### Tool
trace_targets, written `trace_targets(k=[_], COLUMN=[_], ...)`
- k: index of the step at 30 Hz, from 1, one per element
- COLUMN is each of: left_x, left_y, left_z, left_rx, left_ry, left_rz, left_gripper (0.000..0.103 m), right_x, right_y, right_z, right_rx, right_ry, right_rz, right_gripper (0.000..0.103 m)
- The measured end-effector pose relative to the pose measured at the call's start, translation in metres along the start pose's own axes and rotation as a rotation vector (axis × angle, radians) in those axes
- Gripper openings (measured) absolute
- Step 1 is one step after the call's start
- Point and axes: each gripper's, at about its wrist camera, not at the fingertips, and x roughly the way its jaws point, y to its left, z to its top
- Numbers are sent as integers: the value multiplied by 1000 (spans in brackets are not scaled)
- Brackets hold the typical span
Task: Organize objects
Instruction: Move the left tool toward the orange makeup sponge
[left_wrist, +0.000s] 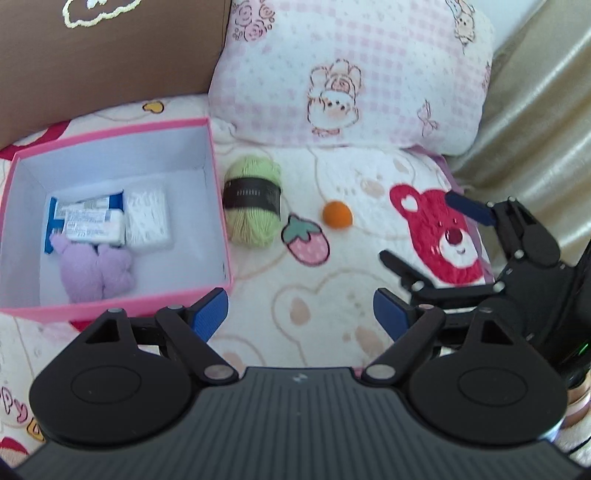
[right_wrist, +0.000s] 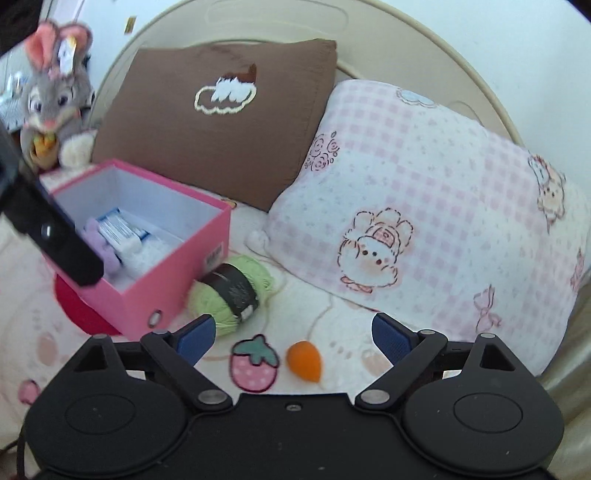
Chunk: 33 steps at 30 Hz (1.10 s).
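Observation:
An open pink box (left_wrist: 218, 173) sits on the bed and holds a purple plush (left_wrist: 92, 271), blue-white packets (left_wrist: 88, 221) and a white pack (left_wrist: 146, 216). A green yarn skein (left_wrist: 253, 199) lies just right of the box, and an orange ball (left_wrist: 337, 214) lies further right. My left gripper (left_wrist: 301, 314) is open and empty, near the box's front corner. My right gripper (right_wrist: 293, 338) is open and empty, with the orange ball (right_wrist: 304, 360) between its fingers; it also shows in the left wrist view (left_wrist: 424, 229). The box (right_wrist: 177, 273) and yarn (right_wrist: 231, 291) lie ahead-left.
A pink checked pillow (left_wrist: 351, 74) and a brown pillow (left_wrist: 110, 48) stand behind the objects. A grey bunny plush (right_wrist: 55, 96) sits at the far left. The bedspread (left_wrist: 332, 295) has bear and strawberry prints. A beige headboard (right_wrist: 369, 26) is behind.

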Motion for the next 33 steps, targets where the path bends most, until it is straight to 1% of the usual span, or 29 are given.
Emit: trace_targets(k=[2,4,6,9,12,15,17,20,24,27,29,31,33], left_x=[7,15,23,36,49,60,67,78,96,113,125,137,146], left_y=[-1,-3,-6,-10,-13,-16,-20,-26,-29,-29,-30,-34,-37], left_z=[10,18,26,35,41,47,52,57,58,57,57,56,56], left_rx=[-5,-1,3,6,18,17,39,45,58,46,53,62,68], left_ry=[-8,-17,-21,-19,-27,-43,-55,-44,-48,-58,-65,-51,-54], left_rz=[-4,-3,-13,-44,-74,-86,-107,-115,-123,-148,-179,-191,-204], left_gripper=[86,86,86,86,86,86,86,86,86,84,82,81,80], right_x=[10,21,27,32,44,59,66,74,83,90,94,97,99], right_y=[2,3,8,13,12,6,-1,-10,-21,-28,-30,-34,-33], right_z=[1,3,5,7,10,11,9,0,-21,-31,-33,-33,-33], right_rx=[0,18,3,-15,17,78,131,196,296,367,399,425,422], right_ry=[-3,42,87,89,124,180,203,208,231,252,255,248,250], right_rz=[9,23,25,16,-1,12,37,45,60,79,74,81,81], right_gripper=[94,94,94,94,94,94,94,94,94,90,88,88,88])
